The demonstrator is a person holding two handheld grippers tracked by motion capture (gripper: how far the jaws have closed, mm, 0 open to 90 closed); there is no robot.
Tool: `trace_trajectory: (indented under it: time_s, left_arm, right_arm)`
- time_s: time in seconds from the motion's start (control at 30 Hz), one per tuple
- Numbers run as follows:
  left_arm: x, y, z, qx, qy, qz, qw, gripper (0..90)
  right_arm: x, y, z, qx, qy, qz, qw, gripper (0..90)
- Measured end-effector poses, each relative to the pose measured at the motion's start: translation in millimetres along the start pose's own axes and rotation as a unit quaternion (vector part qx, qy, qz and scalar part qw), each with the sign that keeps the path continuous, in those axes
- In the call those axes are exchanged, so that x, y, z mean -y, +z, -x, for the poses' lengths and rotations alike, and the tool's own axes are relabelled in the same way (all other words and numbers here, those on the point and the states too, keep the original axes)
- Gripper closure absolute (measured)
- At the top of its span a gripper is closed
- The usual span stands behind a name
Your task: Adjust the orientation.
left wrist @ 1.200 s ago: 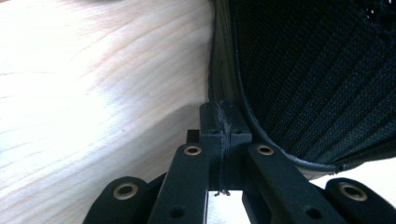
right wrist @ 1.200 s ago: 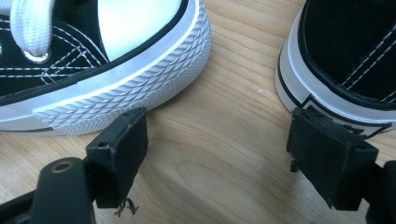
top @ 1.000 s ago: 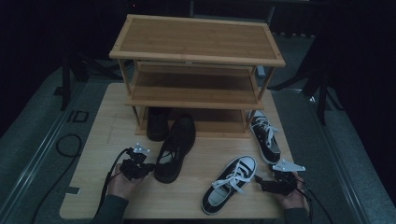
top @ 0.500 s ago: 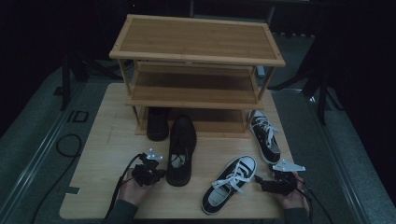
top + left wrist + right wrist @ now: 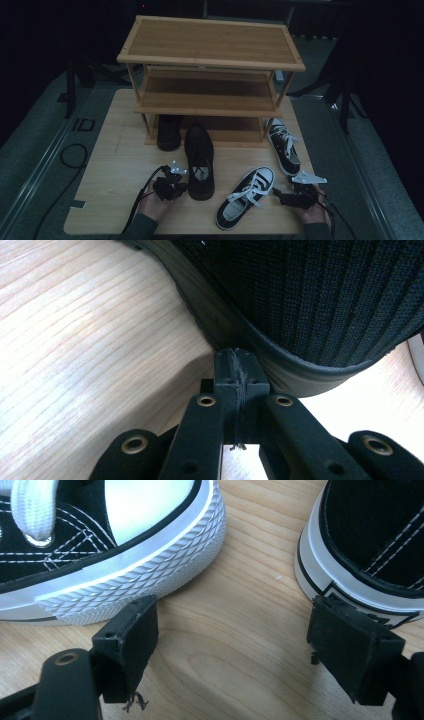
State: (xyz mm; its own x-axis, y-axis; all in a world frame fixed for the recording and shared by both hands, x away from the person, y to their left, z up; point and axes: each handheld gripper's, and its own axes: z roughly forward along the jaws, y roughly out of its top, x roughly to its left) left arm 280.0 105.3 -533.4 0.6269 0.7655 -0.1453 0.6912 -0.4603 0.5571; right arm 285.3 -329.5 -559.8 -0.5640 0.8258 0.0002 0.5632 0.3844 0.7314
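A black mesh shoe (image 5: pixel 200 160) lies on the wooden table (image 5: pixel 120 165), toe towards the rack. My left gripper (image 5: pixel 175 186) sits at its left side near the heel. In the left gripper view that gripper (image 5: pixel 235 372) is shut with nothing between the jaws, and its tips touch the black shoe's (image 5: pixel 310 300) sole edge. A black-and-white sneaker (image 5: pixel 247 195) lies at the front right, and its twin (image 5: pixel 282 145) lies by the rack's right leg. My right gripper (image 5: pixel 282 196) stands open low on the table. Its fingertips (image 5: pixel 127 640) are just short of the near sneaker's toe (image 5: pixel 125 540) and the twin's heel (image 5: pixel 370 535).
A three-tier bamboo shoe rack (image 5: pixel 210 50) stands at the back of the table. A second black shoe (image 5: pixel 169 132) sits under its lowest shelf on the left. Cables (image 5: pixel 70 155) trail off the table's left side. Bare table surface lies left of my left hand.
My left gripper has slid to the right along the table. The black shoe has shifted right with it and turned from tilted to straight. The right gripper and both sneakers have stayed put.
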Motion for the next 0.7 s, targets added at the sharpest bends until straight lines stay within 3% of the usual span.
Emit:
trace_trajectory:
  time_s: [0.13,0.17,0.3,0.57,0.6,0.7]
  left_arm:
    - [0.1,-1.1,2.0,-0.004,0.005,0.002,1.0,89.3]
    - [1.1,-5.7,9.5,-0.016,0.021,0.002,0.9997,89.2]
    - [3.2,-13.3,23.4,-0.034,0.048,0.007,0.9983,89.2]
    - [1.1,-21.0,44.7,-0.017,0.085,0.011,0.9962,88.8]
    - [-0.3,-20.5,50.0,-0.02,0.096,0.01,0.9952,88.3]
    - [-0.9,-20.2,52.7,-0.026,0.101,0.007,0.9945,87.6]
  right_arm:
    - [0.0,0.0,-0.1,0.0,0.0,0.0,1.0,20.4]
    - [0.0,0.0,0.0,0.0,0.0,0.0,1.0,20.4]
    - [0.0,0.0,-0.1,0.0,0.0,0.0,1.0,20.4]
    - [0.0,0.0,0.0,0.0,0.0,0.0,1.0,20.4]
    - [0.0,0.0,0.0,0.0,0.0,0.0,1.0,20.4]
    - [0.0,0.0,0.0,0.0,0.0,0.0,1.0,20.4]
